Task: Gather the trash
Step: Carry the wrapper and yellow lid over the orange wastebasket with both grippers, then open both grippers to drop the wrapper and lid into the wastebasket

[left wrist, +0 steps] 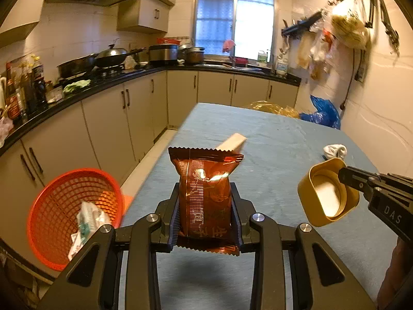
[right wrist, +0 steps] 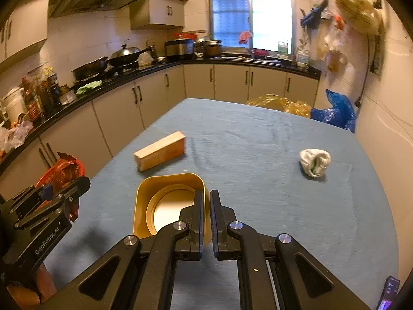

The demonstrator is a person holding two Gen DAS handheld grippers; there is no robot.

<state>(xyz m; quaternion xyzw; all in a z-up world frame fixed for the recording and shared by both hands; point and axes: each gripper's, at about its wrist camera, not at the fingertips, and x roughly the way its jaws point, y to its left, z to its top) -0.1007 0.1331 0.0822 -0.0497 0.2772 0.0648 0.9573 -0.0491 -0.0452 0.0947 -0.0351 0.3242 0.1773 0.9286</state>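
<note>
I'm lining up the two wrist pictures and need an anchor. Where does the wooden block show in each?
Left wrist: the wooden block lies on the blue table, just above centre, mostly hidden behind the snack packet.
Right wrist: the block is in full view, left of centre, beyond the gold container.
Shared landmark: the crumpled white wad, right of the block in both.
</note>
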